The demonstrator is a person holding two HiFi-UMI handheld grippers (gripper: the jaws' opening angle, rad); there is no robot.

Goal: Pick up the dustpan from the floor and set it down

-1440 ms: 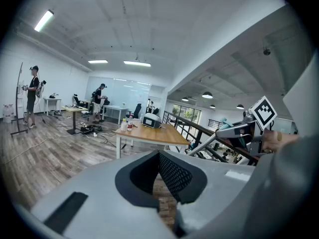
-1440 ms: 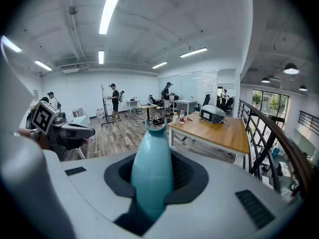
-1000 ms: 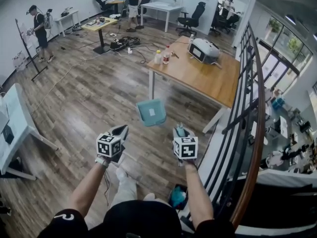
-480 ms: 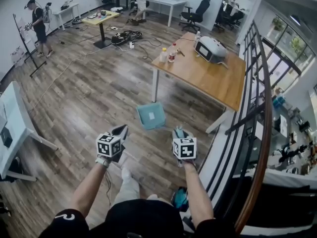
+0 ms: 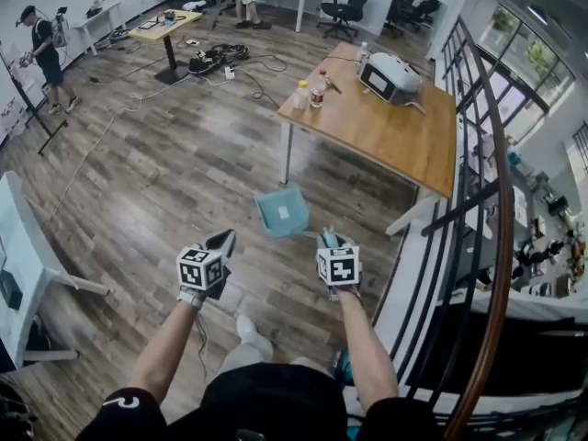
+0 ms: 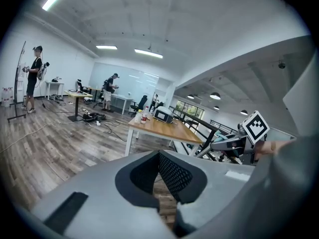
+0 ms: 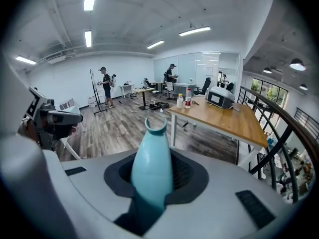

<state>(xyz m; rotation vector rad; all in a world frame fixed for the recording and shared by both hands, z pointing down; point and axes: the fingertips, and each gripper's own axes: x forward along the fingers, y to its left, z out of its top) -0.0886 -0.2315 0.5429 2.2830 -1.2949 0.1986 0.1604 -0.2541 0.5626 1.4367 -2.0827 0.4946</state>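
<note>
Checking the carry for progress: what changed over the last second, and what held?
The person carried the dustpan a little closer to the wooden table; nothing was grabbed or released. Right tool stays shut on its handle, left tool stays empty.

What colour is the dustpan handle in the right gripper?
The dustpan handle is teal; right gripper view.
</note>
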